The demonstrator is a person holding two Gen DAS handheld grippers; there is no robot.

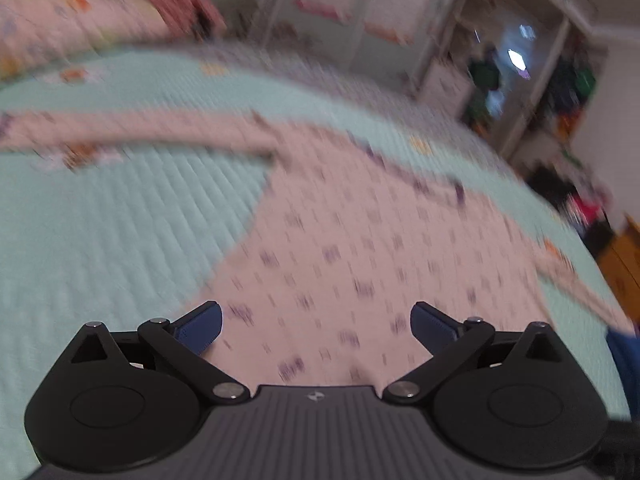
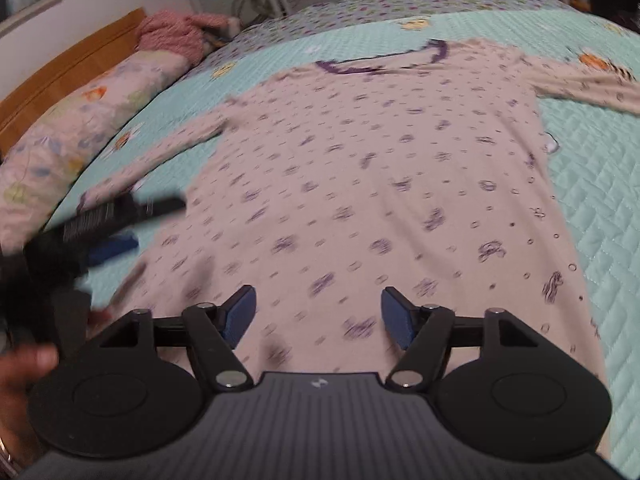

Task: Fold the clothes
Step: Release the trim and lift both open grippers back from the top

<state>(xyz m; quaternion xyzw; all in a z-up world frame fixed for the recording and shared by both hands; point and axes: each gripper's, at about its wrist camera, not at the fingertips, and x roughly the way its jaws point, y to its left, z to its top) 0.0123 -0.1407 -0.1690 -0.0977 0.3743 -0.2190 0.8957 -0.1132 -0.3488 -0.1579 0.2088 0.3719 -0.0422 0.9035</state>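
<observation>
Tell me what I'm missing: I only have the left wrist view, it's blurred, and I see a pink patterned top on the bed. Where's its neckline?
Observer: The purple-trimmed collar lies at the far end of the top, away from the right hand-held gripper.
Operator: Is the right one holding anything?
Observer: No, its jaws stand open over the hem end.
Operator: Where's my left hand-held gripper relative to the shirt?
Observer: The left hand-held gripper is by the top's left edge, below the left sleeve.
</observation>
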